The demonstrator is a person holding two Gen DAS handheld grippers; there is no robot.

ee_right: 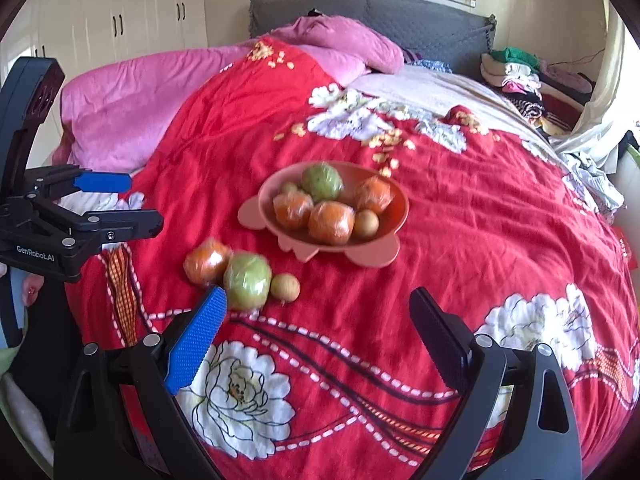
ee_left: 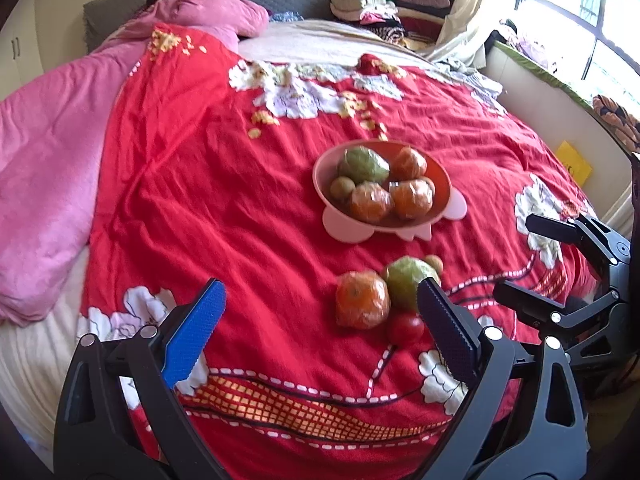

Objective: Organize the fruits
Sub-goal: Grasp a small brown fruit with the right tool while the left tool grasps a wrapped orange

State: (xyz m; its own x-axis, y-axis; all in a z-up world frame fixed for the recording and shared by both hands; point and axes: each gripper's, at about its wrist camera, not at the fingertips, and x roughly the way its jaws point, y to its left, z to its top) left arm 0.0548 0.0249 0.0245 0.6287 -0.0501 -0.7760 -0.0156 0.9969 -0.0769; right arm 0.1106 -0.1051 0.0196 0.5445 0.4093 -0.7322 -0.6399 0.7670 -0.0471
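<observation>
A pink bowl [ee_left: 446,196] [ee_right: 400,216] sits mid-bed on the red quilt, holding three wrapped oranges, a wrapped green fruit and a small brown fruit. In front of it lie a loose wrapped orange [ee_left: 362,304] [ee_right: 206,260], a wrapped green fruit [ee_left: 402,282] [ee_right: 246,280], a small brown fruit [ee_left: 434,264] [ee_right: 285,287] and a red tomato [ee_left: 405,328], which does not show in the right wrist view. My left gripper [ee_left: 320,312] [ee_right: 140,202] is open just short of the loose pile. My right gripper [ee_right: 320,320] [ee_left: 516,258] is open and holds nothing, right of the pile.
The red floral quilt [ee_left: 224,200] covers a bed with a pink duvet [ee_left: 44,168] on its left and a grey headboard [ee_right: 420,16]. Folded clothes [ee_left: 372,4] are stacked at the far right corner. A window ledge [ee_left: 560,88] runs along the right.
</observation>
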